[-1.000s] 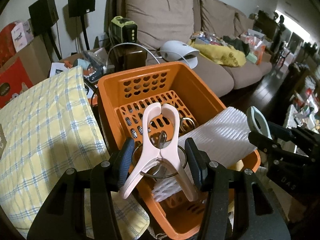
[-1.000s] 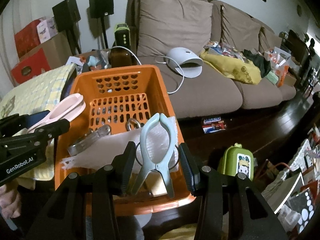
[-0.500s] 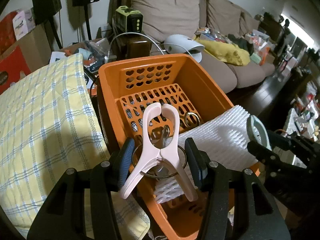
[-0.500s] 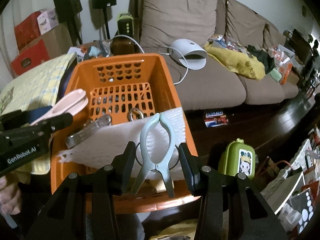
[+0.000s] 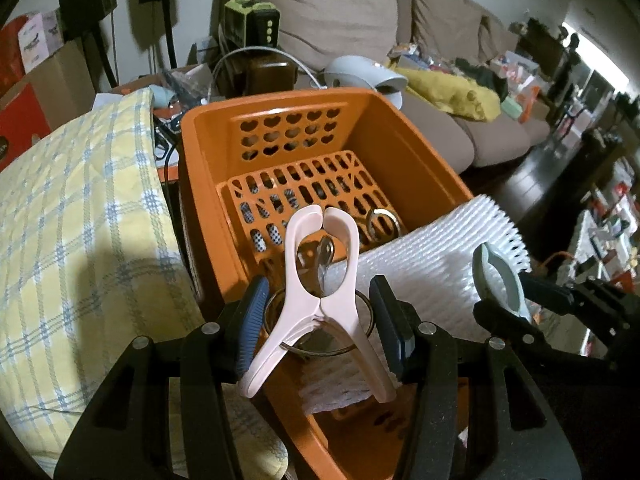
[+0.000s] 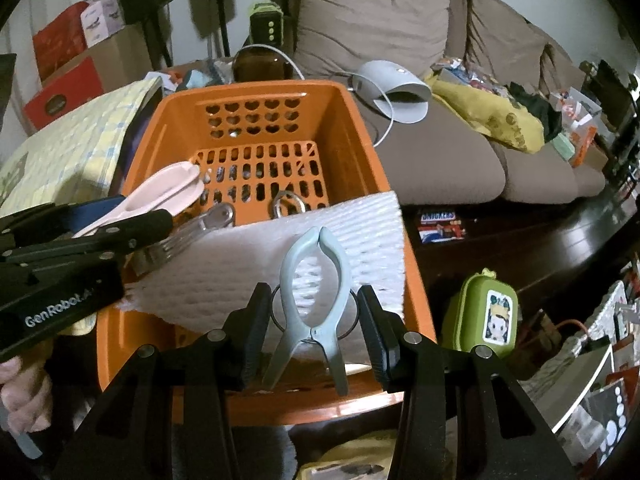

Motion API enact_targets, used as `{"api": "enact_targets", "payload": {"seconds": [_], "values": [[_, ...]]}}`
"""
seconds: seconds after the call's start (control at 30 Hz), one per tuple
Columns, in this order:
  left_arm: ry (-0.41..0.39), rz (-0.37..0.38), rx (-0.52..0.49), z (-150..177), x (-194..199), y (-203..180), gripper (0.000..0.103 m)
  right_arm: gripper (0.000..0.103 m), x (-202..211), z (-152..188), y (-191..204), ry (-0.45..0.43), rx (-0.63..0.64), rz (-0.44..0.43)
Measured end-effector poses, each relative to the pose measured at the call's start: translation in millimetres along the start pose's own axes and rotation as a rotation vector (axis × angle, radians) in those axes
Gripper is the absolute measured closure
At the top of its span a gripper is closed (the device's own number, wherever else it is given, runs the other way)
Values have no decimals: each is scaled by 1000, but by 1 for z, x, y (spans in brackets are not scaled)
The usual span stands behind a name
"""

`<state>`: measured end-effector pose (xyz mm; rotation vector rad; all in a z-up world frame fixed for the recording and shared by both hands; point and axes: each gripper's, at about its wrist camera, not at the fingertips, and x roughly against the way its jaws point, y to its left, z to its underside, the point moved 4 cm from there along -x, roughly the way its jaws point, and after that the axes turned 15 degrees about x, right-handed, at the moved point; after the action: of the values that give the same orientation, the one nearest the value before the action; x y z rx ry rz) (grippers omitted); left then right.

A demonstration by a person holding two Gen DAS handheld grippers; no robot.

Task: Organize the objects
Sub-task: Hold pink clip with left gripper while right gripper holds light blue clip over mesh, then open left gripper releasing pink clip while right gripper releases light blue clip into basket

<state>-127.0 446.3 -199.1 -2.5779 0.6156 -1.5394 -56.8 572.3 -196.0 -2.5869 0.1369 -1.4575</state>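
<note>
Left tongs (image 5: 318,322) pinching pink clip (image 5: 320,292), right tongs (image 6: 316,326) pinching pale-blue clip (image 6: 314,300)

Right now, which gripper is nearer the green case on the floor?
Right. The right gripper hangs just left of the green case; the left gripper is across the orange basket.

Pink clip (image 5: 320,280), pale-blue clip (image 6: 312,284), both closed, tips at 12 o'clock, above orange basket (image 6: 360,140) w/ white foam sheet (image 6: 240,272).
</note>
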Motion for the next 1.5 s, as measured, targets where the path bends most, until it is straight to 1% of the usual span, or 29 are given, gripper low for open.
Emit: {"api": "enact_targets", "payload": {"seconds": [0.1,0.8,0.93,1.07,1.2,1.3,1.4,1.47,1.5], "values": [[0,-17,-4,5,-4,0,54,58,-4,2,3,14,5,-8],[6,-33,-32,10,-15,-6,54,58,-16,7,12,49,26,-11],[27,-21,-10,11,-17,-7,54,58,-15,6,13,48,15,-9],[23,-23,-10,11,-17,-8,54,58,-15,5,12,43,7,-14],[26,-17,17,9,-16,-6,53,58,-13,5,10,35,-1,-19],[21,-16,25,8,-13,-5,48,58,-11,2,11,21,3,-11],[18,-5,39,5,-10,-3,46,57,-4,-2,12,-15,16,-3],[15,11,60,3,-8,-2,38,54,0,-5,13,-35,22,-1],[11,26,74,2,-5,-1,37,52,2,-6,12,-45,21,1]]}}
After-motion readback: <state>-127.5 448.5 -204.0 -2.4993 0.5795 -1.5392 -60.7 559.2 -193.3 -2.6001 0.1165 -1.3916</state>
